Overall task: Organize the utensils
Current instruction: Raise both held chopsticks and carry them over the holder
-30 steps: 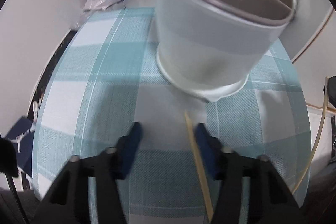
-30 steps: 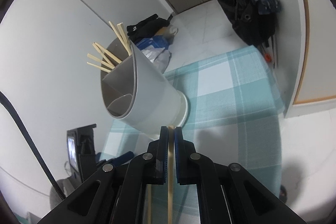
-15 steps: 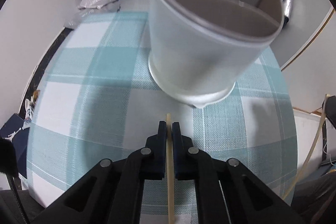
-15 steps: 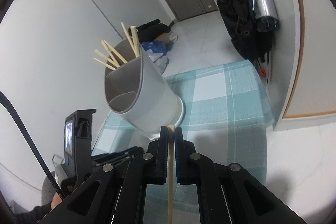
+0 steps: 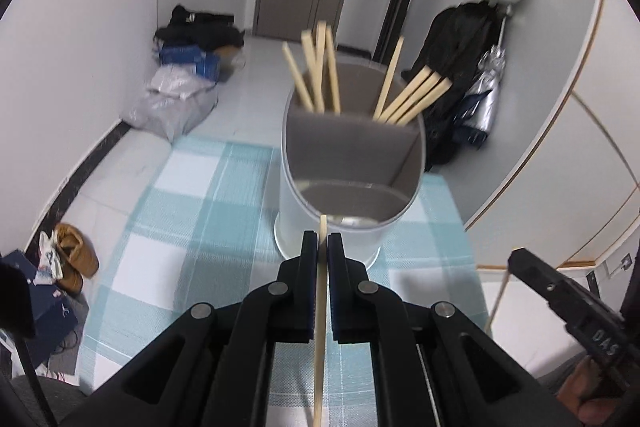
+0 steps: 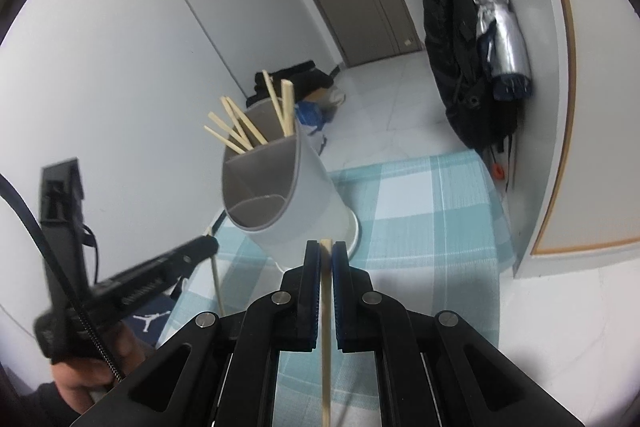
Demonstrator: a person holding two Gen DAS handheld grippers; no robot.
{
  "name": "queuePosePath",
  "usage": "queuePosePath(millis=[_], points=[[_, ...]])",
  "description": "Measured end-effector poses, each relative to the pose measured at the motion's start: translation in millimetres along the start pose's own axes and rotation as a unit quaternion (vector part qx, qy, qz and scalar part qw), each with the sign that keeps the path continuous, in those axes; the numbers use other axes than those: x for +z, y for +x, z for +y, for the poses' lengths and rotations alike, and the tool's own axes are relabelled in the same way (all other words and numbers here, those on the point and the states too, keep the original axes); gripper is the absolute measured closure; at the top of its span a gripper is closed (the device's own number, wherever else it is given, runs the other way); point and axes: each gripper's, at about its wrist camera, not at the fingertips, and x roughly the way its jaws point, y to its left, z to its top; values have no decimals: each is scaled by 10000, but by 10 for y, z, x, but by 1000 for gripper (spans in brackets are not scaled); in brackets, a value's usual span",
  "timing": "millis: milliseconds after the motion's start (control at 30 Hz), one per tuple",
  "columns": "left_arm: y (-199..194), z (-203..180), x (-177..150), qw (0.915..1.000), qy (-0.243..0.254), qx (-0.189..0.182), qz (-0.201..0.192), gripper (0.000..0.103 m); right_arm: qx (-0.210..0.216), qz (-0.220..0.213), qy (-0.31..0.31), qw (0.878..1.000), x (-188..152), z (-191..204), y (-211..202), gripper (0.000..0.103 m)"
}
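Clamping one pale wooden chopstick (image 5: 320, 311) in my left tool (image 5: 323, 247) and another (image 6: 326, 311) in my right tool (image 6: 326, 255), I am aiming both tips at the white divided plastic holder (image 5: 328, 223) on the checked desk (image 5: 188, 227), presumably for dropping in; lettering "DAS" is showing on the right tool.

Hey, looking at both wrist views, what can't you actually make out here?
- Lower ends of the chopsticks in the holder: left wrist view, hidden by its divider.
- Back end of the left tool's chopstick: cut off by the bottom edge.
- Right tool's chopstick: right wrist view, likewise.
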Motion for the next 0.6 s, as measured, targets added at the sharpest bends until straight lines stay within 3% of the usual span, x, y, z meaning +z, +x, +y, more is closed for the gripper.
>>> queuePosePath(millis=[267, 600], points=[[-204, -41, 54, 9992, 203, -166, -312, 101, -69, -451, -530, 9976, -28, 277, -150, 98], [-455, -153, 92, 9970, 548, -256, -478, 101, -153, -686, -912, 9934, -66, 470, -207, 98]])
